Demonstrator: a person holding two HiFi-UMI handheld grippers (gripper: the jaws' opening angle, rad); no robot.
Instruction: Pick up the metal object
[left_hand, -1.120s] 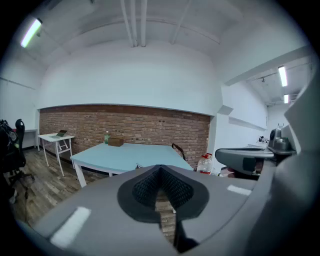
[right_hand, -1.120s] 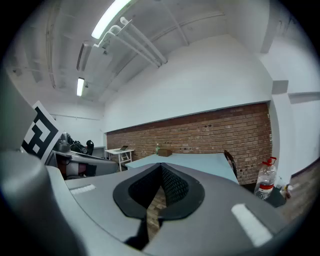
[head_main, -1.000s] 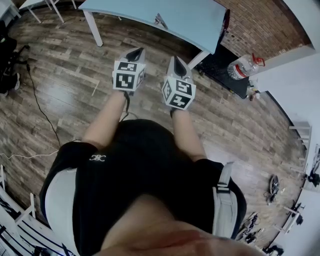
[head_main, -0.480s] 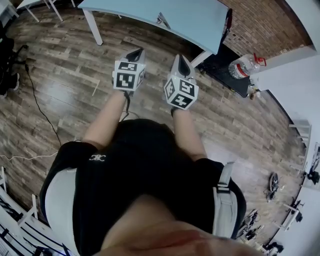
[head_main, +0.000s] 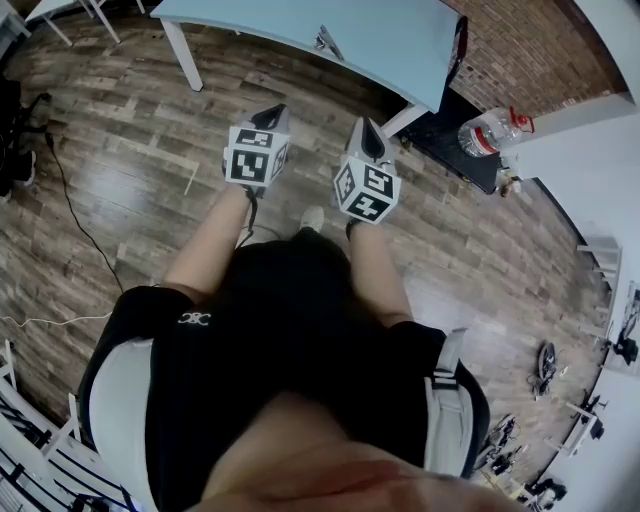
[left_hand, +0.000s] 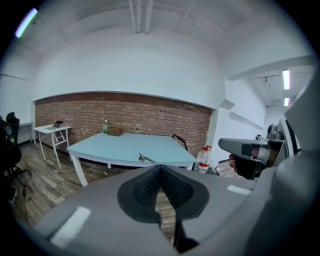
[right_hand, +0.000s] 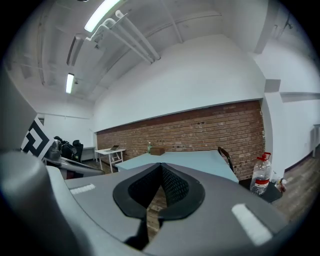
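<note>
Since the metal object (head_main: 323, 42) is lying well ahead on the table (head_main: 400, 45), left gripper (head_main: 271, 110) and right gripper (head_main: 366, 132) are hanging closed, empty.

I look down on a floor (head_main: 120, 150) of grey-brown wooden planks, with a thin black cable (head_main: 72, 203) trailing across it at the left. Ahead stands a pale blue worktop (head_main: 380, 40) on white legs. Behind it runs a red brick wall (left_hand: 125, 112), and the white plaster (left_hand: 130, 60) above it curves into a vaulted ceiling. A long tube light (right_hand: 102, 14) glows overhead. A dark chair (left_hand: 178, 141) stands at the worktop's far right corner, near a big clear water bottle (head_main: 490, 132) with a red cap on a black mat (head_main: 445, 150). Farther left, against the brick, I make out a small white table (left_hand: 51, 131) carrying a laptop.
</note>
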